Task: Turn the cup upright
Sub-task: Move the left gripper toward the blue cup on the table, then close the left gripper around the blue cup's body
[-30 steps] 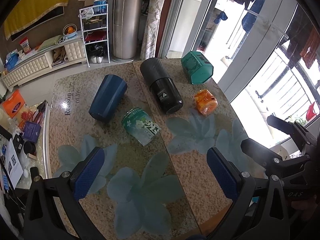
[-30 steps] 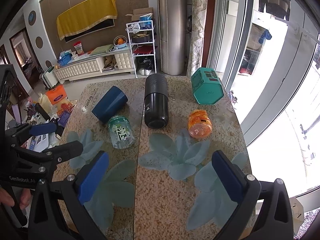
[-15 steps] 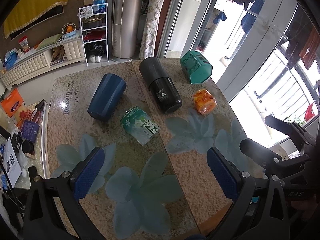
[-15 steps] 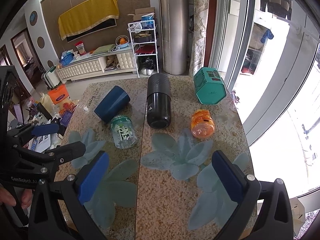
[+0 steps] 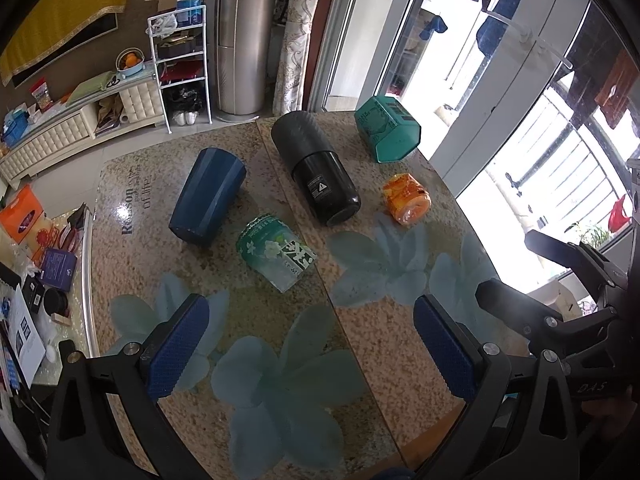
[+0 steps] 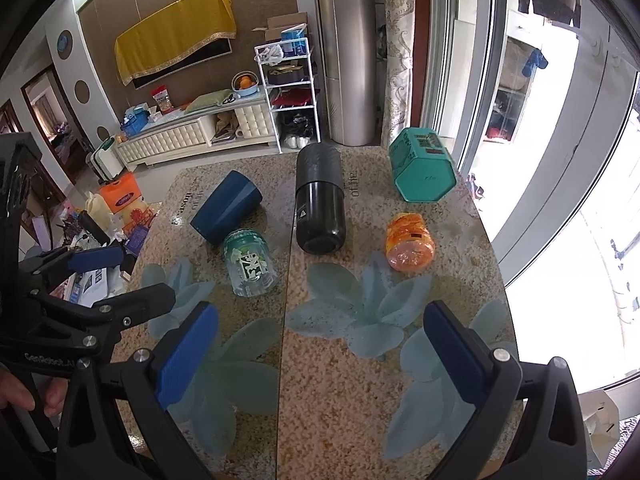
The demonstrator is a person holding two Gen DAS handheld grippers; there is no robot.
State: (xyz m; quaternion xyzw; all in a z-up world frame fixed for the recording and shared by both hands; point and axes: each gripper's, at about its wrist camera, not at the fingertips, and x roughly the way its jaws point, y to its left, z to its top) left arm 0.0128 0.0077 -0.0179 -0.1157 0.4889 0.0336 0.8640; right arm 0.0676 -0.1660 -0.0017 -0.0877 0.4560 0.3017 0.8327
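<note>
A dark blue cup (image 5: 208, 197) is seen lying on its side in the upper left part of the stone-patterned table (image 5: 380, 328), in the left wrist view. Its body is faceted and tapered, with the wider end turned toward the top of the frame and the narrower end toward the bottom. A green-labelled jar (image 5: 276, 251) is laid just below and to the right of it, close beside it. A black cylinder (image 5: 316, 172), an orange jar (image 5: 406, 198) and a teal hexagonal box (image 5: 386, 128) are spread to the right. The left gripper (image 5: 316, 344) is held wide open above the lower table, nothing between its blue pads. The right gripper (image 6: 320, 352) is likewise spread open and empty.
</note>
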